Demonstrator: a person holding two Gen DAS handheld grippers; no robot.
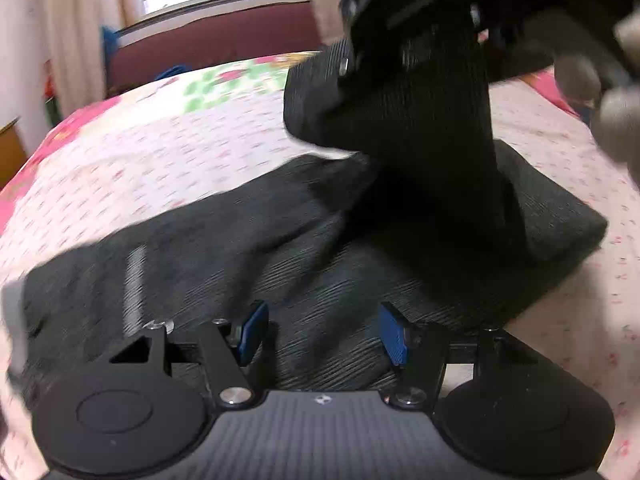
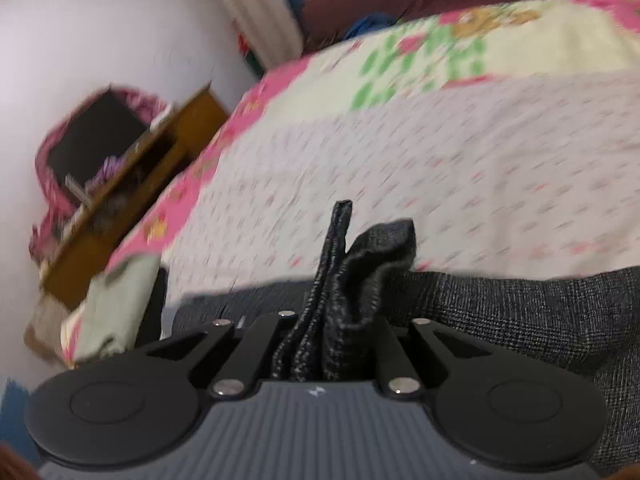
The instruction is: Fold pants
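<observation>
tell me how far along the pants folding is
Partly done. The dark pants lie on the bed, the part to the right looking already doubled over. In hand: the right gripper is shut on a bunched edge of fabric and lifts it, while the left gripper is open above the cloth. Left: lay that lifted section down and flatten the stack.

1. The right gripper [image 1: 404, 40] is smeared by motion in the left wrist view and cut off by the top edge, so its fingertips cannot be made out.
2. In the right wrist view its pads are buried under a bunched fold of the pants [image 2: 344, 280].
3. The pants run past the right edge there.
4. The bedspread [image 2: 440, 152] pattern is blurred.
5. The basket [image 2: 92, 140] beside the bed's left edge is too blurred to read its contents.
</observation>
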